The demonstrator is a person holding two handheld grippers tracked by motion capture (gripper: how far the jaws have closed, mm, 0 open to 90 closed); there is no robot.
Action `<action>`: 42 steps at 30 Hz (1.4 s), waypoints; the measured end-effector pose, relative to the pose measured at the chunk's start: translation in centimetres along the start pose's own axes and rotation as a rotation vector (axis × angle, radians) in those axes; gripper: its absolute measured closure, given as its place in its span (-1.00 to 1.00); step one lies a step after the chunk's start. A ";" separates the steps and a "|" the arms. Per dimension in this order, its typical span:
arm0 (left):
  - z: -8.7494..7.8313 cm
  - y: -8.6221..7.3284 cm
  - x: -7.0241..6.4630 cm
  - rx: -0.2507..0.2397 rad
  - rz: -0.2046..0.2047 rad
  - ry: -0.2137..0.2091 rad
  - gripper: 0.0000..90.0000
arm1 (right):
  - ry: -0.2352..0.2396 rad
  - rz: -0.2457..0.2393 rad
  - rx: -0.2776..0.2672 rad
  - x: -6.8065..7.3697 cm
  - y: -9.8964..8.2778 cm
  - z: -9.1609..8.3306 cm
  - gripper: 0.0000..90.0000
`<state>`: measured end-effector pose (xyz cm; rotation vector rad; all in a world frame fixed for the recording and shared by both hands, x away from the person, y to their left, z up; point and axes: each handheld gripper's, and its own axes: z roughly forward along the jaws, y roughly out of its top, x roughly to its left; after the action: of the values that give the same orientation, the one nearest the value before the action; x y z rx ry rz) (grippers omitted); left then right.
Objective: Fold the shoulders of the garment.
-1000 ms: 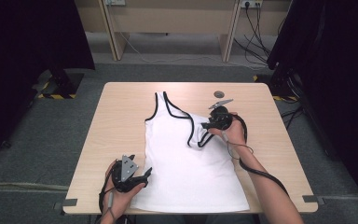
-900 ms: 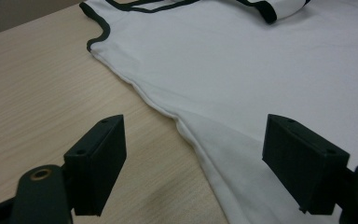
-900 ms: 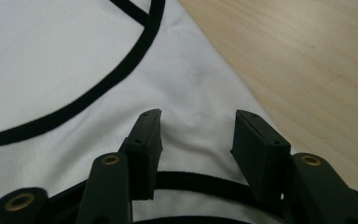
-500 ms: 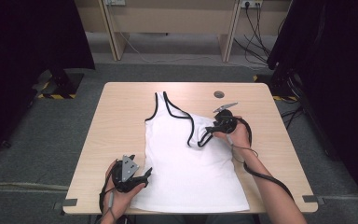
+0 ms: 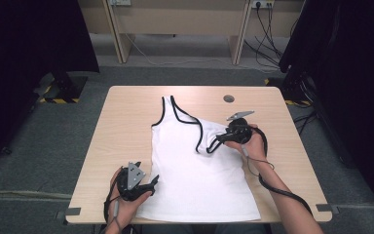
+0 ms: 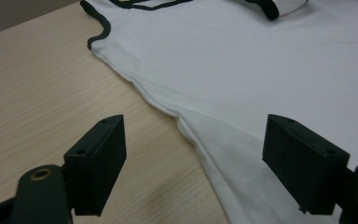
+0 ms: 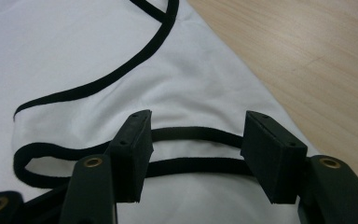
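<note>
— My right gripper (image 5: 213, 145) is hovering over the folded-in shoulder of the white tank top (image 5: 195, 170), and its jaws have just been opening. They are standing spread now, with the black-trimmed strap (image 7: 193, 150) lying between them, loose on the cloth and not pinched.

— And your left one?

— My left gripper (image 5: 152, 181) is sitting low at the near left corner of the tank top, jaws spread wide. In the left gripper view the side seam (image 6: 168, 112) is running between them, one jaw over the bare wooden surface (image 5: 126, 122) and the other over the white cloth. Nothing is being gripped there.

— Where is the tank top lying?

— It is lying flat in the middle of the surface, hem toward me, neckline pointing away. Its left strap is reaching up toward the far edge; the right shoulder is lying folded in over the chest.
</note>
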<state>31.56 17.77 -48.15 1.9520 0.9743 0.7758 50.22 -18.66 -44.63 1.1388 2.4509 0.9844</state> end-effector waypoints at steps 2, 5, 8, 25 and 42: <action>0.0 0.0 0.0 0.001 0.001 0.000 -0.53 | 0.006 0.003 0.002 0.1 -0.3 -0.2 -0.09; 0.0 0.0 0.0 0.001 0.001 0.000 -0.53 | 0.012 0.003 0.004 0.2 -0.6 -0.6 -0.10; 0.0 0.0 0.0 0.001 0.000 0.001 -0.53 | 0.016 -0.003 0.006 0.3 -1.0 -1.1 -0.12; 0.0 0.0 0.0 0.003 -0.001 -0.001 -0.53 | 0.030 0.005 0.000 0.3 -3.1 -3.7 -0.23; 0.1 0.0 0.0 0.011 0.000 -0.001 -0.53 | 0.007 0.056 -0.033 -0.3 -5.4 -6.2 -0.33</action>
<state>31.67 17.74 -48.15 1.9619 0.9797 0.7712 44.27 -24.28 -43.70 1.2008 2.4113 1.0421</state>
